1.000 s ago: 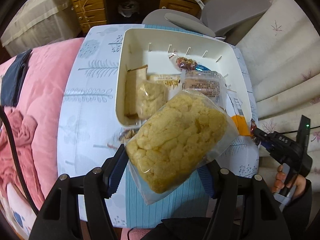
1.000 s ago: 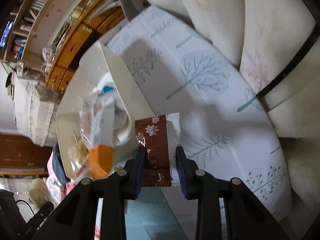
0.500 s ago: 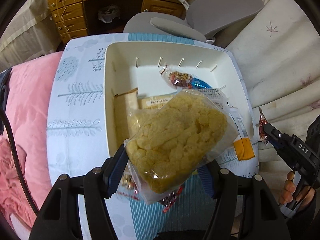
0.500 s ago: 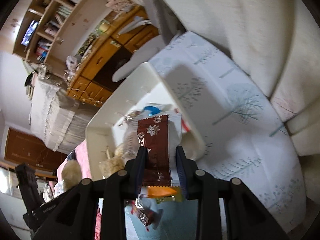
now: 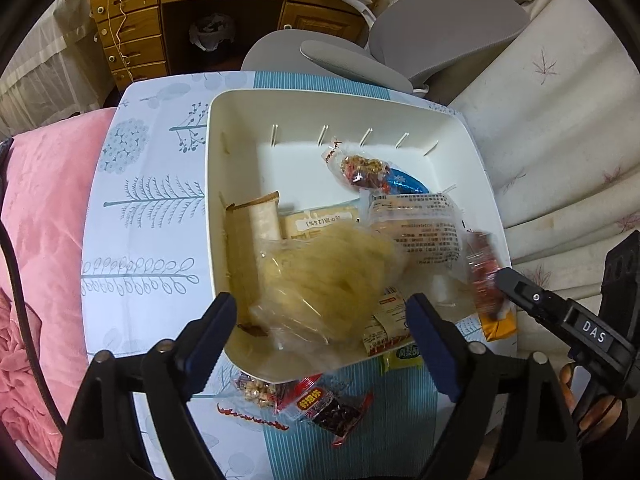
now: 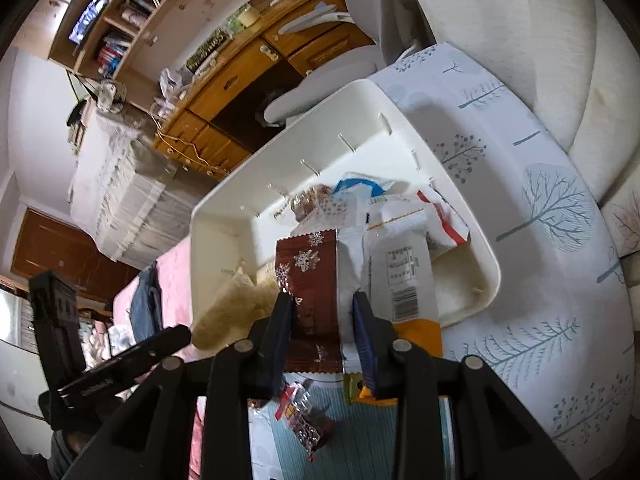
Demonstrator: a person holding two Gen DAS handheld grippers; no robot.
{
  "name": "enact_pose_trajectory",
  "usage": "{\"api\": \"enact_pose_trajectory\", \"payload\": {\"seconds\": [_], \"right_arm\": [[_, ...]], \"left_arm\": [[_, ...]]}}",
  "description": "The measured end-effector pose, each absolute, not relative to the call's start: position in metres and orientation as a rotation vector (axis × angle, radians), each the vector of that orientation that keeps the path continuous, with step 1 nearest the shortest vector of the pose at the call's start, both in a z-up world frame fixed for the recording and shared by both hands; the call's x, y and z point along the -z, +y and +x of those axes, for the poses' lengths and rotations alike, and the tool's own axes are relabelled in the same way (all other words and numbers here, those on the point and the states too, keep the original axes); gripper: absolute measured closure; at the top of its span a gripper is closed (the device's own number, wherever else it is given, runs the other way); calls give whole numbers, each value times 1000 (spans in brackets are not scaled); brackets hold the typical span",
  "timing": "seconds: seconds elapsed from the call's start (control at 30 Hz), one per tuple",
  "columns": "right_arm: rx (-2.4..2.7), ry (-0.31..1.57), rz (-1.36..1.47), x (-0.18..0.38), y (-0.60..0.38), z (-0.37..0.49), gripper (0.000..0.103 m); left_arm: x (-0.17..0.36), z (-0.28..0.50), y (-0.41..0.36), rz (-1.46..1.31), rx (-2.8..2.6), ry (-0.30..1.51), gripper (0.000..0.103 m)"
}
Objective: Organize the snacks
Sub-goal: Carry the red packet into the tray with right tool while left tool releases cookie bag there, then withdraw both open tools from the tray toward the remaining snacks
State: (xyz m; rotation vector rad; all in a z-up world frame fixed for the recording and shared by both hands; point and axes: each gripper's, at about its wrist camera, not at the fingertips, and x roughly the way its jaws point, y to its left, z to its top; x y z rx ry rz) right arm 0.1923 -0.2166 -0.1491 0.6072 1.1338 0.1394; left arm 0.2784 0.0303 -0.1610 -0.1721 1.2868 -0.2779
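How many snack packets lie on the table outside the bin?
3: a nut packet, a red-label packet beside it, and a green packet against the near wall of the bin. An orange-ended packet straddles the rim; more may be hidden.

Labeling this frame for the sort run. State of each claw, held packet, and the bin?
left claw: opening, pads clear of the bag
yellow puffed-snack bag: released, blurred, dropping into the bin
right claw: opening, brown packet between its pads
brown snowflake packet: upright over the bin's near edge
white bin: partly filled with packets
loose packets: on the table, outside the bin
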Motion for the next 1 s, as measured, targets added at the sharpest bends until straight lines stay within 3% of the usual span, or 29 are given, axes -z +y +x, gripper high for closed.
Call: {"api": "enact_pose_trajectory", "payload": {"seconds": [0.07,0.27,1.0], "right_arm": [[-121,1147,589,150,-215,191,54],[-81,1106,510,133,-207,182,36],[-44,1010,379,108,-151,90,34]], "left_arm": [[159,277,32,-177,280,1285,17],[150,267,40,-188,288,1262,16],[133,174,83,-240,311,1248,16]]}}
